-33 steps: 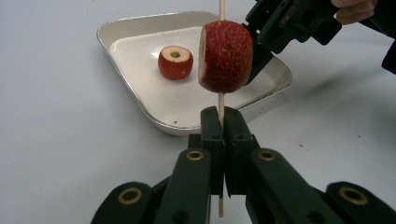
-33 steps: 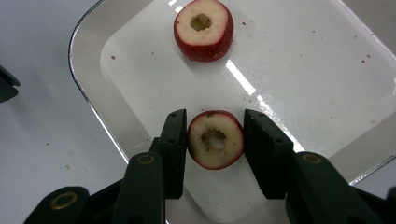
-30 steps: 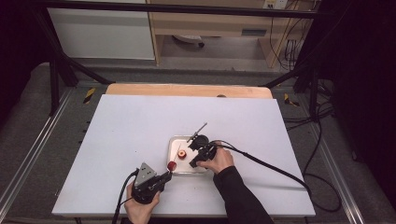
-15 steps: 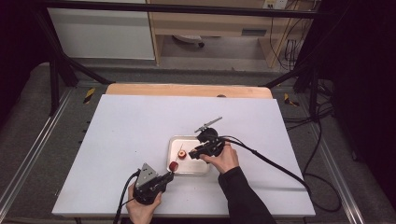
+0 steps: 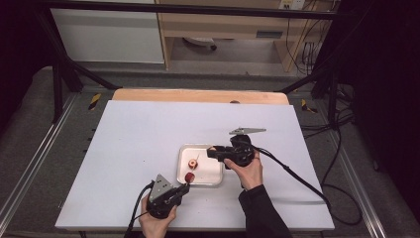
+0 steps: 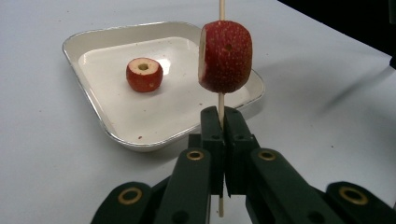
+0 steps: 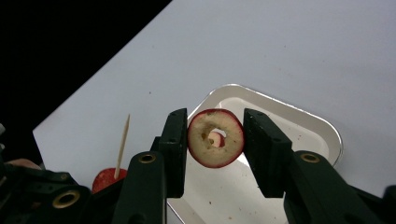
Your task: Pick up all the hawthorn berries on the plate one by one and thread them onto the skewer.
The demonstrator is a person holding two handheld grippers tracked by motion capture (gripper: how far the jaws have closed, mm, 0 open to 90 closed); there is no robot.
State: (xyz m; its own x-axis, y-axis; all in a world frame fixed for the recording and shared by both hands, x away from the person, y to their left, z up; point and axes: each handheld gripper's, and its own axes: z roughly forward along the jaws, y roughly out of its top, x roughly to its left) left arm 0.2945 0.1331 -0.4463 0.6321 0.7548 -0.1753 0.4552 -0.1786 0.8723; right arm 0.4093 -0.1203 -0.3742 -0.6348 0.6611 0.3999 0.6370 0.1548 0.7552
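Observation:
My left gripper (image 5: 184, 187) (image 6: 221, 116) is shut on a thin wooden skewer (image 6: 221, 102) that stands upright. A red apple piece (image 6: 226, 56) (image 5: 189, 177) is threaded on the skewer, at the near edge of the white tray (image 5: 210, 171). A cored apple ring (image 6: 144, 73) (image 5: 192, 163) lies in the tray. Above the tray's right part, my right gripper (image 5: 213, 150) (image 7: 215, 126) points left and is shut on another cored apple ring (image 7: 215, 137), whose hole faces the camera. The skewer (image 7: 122, 144) shows to the left in the right gripper view.
The tray (image 6: 84, 39) rests on a white table top (image 5: 138, 134), with a wooden strip (image 5: 198, 95) along the far edge. Black cables (image 5: 297, 178) trail from the grippers across the table's right side. Dark frame bars stand to the left and right.
My right gripper has lifted out of the tray and moved right, turning level, with an apple ring between its jaws. The left gripper and its skewer have stayed in place.

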